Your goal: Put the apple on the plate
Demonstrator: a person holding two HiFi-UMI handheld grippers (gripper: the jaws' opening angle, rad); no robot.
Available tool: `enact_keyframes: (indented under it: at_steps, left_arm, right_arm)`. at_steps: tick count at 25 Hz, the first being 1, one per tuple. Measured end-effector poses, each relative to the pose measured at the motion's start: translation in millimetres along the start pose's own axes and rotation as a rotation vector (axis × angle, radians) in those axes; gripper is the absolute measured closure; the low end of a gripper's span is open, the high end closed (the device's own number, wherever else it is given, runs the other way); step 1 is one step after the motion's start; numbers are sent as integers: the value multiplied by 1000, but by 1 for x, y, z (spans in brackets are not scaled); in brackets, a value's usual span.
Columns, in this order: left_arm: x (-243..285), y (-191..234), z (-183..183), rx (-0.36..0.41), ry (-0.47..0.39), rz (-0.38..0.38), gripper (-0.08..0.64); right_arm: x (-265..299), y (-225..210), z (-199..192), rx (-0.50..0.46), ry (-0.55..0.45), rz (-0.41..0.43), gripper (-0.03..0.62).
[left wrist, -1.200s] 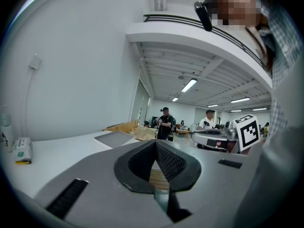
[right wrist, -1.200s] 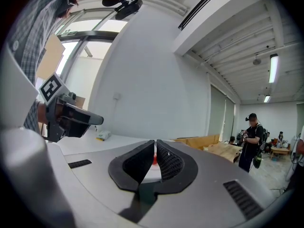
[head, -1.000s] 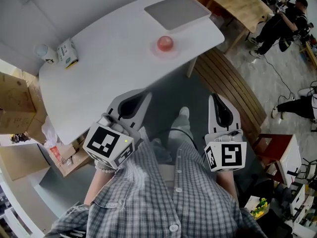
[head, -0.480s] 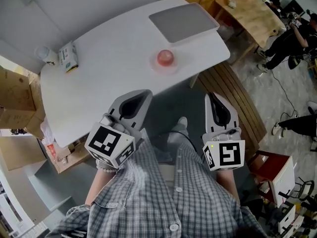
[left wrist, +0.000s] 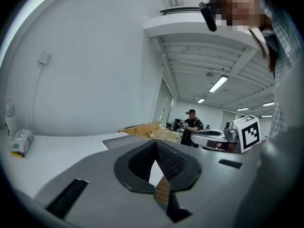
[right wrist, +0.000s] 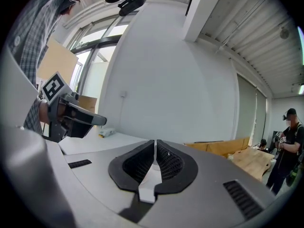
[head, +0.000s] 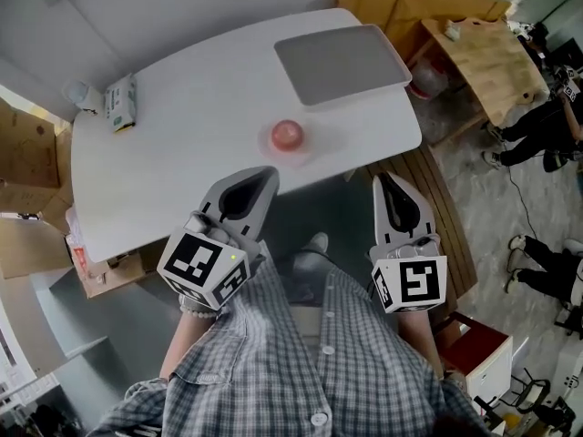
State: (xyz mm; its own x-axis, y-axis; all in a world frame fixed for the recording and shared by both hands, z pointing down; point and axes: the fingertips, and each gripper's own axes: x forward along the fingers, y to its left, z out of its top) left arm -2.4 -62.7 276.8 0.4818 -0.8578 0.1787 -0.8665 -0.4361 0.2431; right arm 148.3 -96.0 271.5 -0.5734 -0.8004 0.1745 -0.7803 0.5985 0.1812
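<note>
Pinkish-red round apple [head: 287, 136] on a white table [head: 182, 162].
I see it whole on a faint round plate [head: 313, 147]; my left gripper [head: 270, 171] and right gripper [head: 382, 177] are clenched, empty.

1. Head view: from above the person, facing steeply down; the white table [head: 182, 144] lies toward 12 o'clock.
2. Left gripper view: low, level across that table; right gripper [left wrist: 194, 136] at 3 o'clock.
3. Right gripper view: same table; left gripper [right wrist: 100, 120] close at 9 o'clock.
</note>
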Motion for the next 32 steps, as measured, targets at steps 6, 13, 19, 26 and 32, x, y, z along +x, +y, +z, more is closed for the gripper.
enact_keyframes:
  at_steps: [6,13,19,26,32]
  left_arm:
    - [44,-6,1,-21,-2,66,551]
    - [68,-1,-3,-46,-5,176,551]
    - [71,16,-11,-82,34,245,551]
    - [66,49,-25,-145,57,371,551]
    - [52,85,-48,-233,114,426,551]
  right_arm:
    - [20,-46,-11,-1,6,64,561]
    - [39,-72,-31,5,25,149,561]
    - [55,-70,-56,15,78,206,561]
    - [79,-68,-77,45,138,261,561]
    - [111,-40,-87,43,191,349,561]
